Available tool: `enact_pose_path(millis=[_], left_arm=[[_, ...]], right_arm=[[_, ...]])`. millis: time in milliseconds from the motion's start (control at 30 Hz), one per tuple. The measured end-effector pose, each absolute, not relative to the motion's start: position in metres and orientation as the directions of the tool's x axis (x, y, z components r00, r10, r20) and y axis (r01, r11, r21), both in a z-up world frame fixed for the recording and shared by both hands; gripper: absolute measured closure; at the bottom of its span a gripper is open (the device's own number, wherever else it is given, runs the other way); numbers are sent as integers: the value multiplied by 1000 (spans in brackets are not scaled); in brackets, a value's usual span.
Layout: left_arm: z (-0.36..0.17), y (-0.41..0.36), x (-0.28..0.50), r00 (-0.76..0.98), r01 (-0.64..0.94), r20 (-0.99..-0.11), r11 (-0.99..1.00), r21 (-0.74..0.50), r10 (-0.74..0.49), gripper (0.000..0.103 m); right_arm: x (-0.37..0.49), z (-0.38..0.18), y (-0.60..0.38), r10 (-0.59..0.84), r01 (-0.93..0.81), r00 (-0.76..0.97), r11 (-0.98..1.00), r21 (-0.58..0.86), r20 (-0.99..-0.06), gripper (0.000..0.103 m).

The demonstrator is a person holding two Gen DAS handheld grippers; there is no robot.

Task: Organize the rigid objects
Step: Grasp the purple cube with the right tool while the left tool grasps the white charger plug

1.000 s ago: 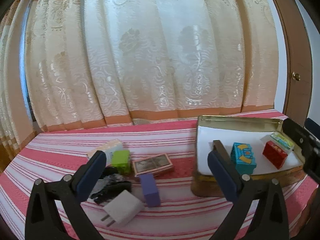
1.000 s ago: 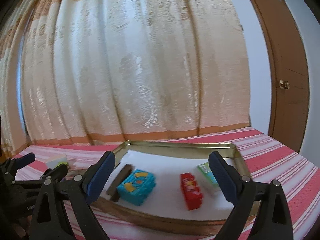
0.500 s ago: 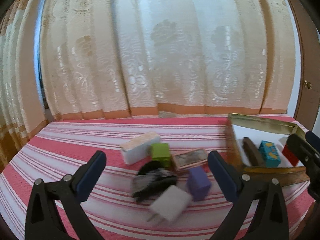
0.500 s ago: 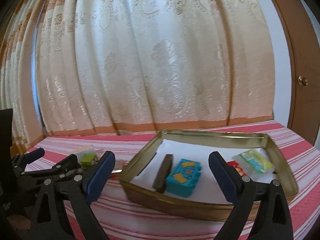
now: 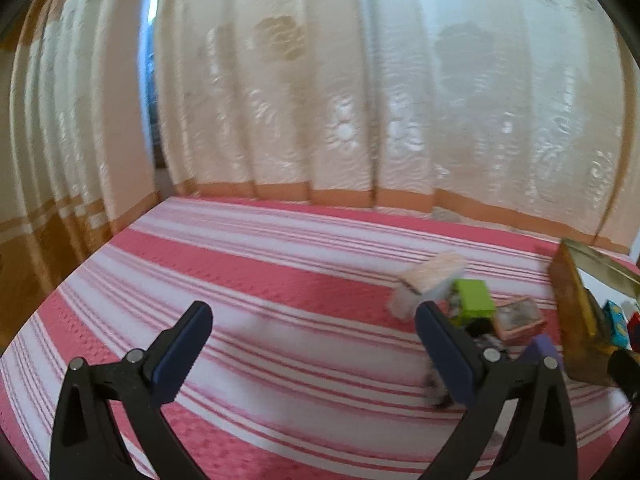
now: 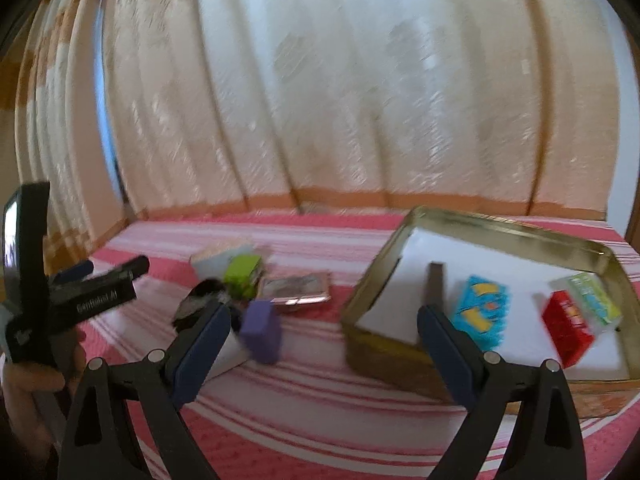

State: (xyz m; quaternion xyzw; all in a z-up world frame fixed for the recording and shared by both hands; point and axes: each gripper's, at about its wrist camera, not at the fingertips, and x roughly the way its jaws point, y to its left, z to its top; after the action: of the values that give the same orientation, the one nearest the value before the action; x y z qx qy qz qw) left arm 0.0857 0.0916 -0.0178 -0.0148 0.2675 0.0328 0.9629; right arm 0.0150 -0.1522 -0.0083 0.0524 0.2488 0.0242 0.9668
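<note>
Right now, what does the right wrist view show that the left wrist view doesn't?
Only the right wrist view: the red box, the pale green packet in the gold tin, and the left gripper seen from outside. Only the left wrist view: bare striped cloth at left. Both share the lime-green block, purple block and tin.

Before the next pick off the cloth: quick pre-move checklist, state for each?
1. Left gripper empty, jaws apart: ok.
2. Right gripper empty, jaws apart: ok.
3. Loose pile in view of the right wrist camera, purple block nearest: ok.
4. Left gripper lined up on a target: not ok, it faces bare striped cloth; green box sits behind its right finger.
5. Free space in the gold tray: ok, bare white liner toward the back.
6. Sharp enough to pick a grasp point: not ok, both views are motion-blurred.
</note>
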Motion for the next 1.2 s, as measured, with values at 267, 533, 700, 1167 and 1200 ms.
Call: enact_pose_path(millis=[267, 533, 700, 1167, 1200], left_arm=[[-21, 98, 91, 838, -87, -541, 996, 4, 76, 0], [-20, 81, 88, 835, -8, -549, 998, 65, 42, 1], [-23, 58, 83, 823, 122, -568, 983, 138, -23, 1], [-15, 22, 48, 645, 595, -620, 802, 43, -446, 1], [-14, 20, 47, 629, 614, -620, 789, 27, -468, 3]], right_arm=[[46, -20, -126, 129, -64, 805, 989, 131, -579, 38], [76, -31, -103, 100, -64, 737, 995, 78, -668, 56], [90, -44, -122, 160, -46, 669, 984, 174, -726, 72], [37, -27, -148, 257, -174, 756, 966, 194, -602, 81], [34, -26, -150, 256, -175, 761, 966, 191, -597, 81]])
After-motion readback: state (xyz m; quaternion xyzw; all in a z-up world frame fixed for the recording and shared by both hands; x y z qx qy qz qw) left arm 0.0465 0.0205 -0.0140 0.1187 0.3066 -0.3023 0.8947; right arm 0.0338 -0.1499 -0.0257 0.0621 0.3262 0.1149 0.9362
